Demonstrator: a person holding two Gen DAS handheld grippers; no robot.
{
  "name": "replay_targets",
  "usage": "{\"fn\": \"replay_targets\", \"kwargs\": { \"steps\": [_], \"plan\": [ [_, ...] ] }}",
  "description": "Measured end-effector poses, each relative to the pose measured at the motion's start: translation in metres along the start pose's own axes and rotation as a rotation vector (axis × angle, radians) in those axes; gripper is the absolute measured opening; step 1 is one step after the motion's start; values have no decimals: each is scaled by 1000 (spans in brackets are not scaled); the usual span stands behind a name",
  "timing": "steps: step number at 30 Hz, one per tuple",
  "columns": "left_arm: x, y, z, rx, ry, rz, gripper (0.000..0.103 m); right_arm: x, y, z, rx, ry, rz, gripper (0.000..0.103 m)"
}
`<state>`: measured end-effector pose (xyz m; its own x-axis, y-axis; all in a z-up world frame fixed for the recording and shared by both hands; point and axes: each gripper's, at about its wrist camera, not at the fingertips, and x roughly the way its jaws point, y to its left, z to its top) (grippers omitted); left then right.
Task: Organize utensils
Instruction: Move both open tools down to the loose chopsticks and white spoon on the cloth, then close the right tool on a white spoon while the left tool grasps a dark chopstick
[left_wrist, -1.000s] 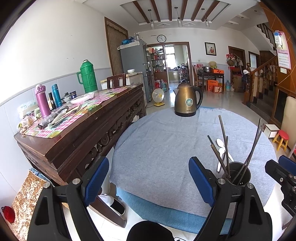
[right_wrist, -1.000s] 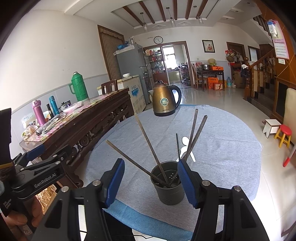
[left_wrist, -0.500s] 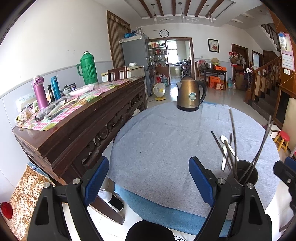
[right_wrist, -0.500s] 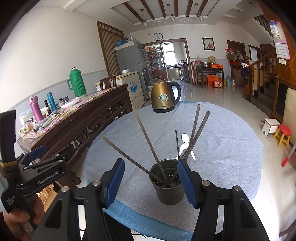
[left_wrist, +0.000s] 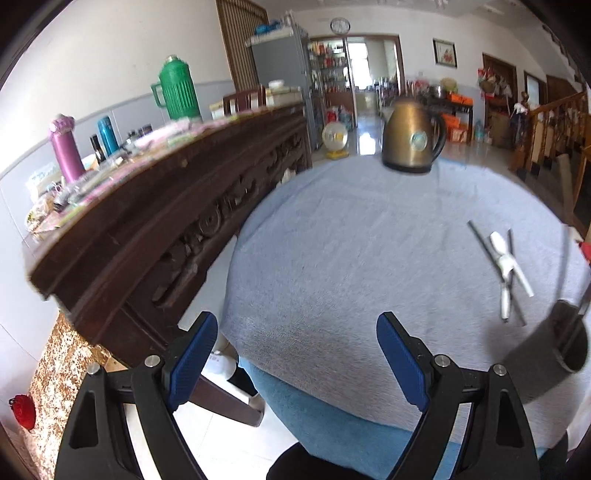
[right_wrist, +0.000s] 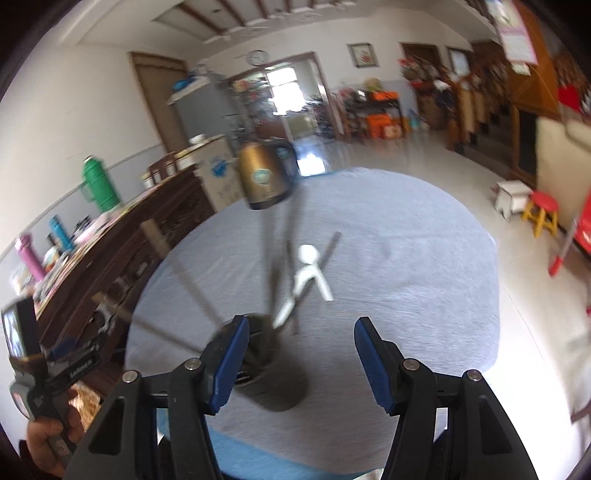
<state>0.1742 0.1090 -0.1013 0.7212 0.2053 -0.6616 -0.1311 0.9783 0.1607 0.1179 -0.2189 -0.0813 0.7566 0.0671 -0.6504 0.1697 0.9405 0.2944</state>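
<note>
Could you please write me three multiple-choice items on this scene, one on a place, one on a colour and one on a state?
1. Where do the white spoons lie?
A. on the grey tablecloth, beyond the dark holder
B. inside the kettle
C. on the wooden sideboard

2. What colour is the kettle at the far edge of the table?
A. green
B. bronze-gold
C. white

3. How does the right gripper stand?
A. shut on a spoon
B. shut on the holder
C. open, with nothing between its pads

Answers: 1 A, the spoons rest on the cloth past the holder. 2 B, its body shows bronze-gold in both views. 3 C, bare cloth shows between the blue pads.
</note>
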Motion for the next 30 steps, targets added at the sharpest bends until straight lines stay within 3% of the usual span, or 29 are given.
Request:
{"fn": "replay_targets", "kwargs": {
  "steps": [6,11,14,20,24,29,30],
  "plan": [
    [60,-14,23,18,111,-91,88,56,-48,31,90,80,19,63],
    [92,-48,47,103,152,-150,88,134,-56,63,54,184,124,60],
    [105,-68,62,123,166,-208,88,182,-44,81,2,226,168,54],
    [123,-103,88,145,195,-307,88,267,-3,102,-116,310,196,53],
    [135,-126,97,186,217,-371,73,312,9,107,-142,351,141,53],
    [155,-145,111,197,249,-427,61,330,10,97,-185,411,120,29],
    [159,-149,115,200,250,-439,57,329,11,95,-204,392,120,17]
  ]
}}
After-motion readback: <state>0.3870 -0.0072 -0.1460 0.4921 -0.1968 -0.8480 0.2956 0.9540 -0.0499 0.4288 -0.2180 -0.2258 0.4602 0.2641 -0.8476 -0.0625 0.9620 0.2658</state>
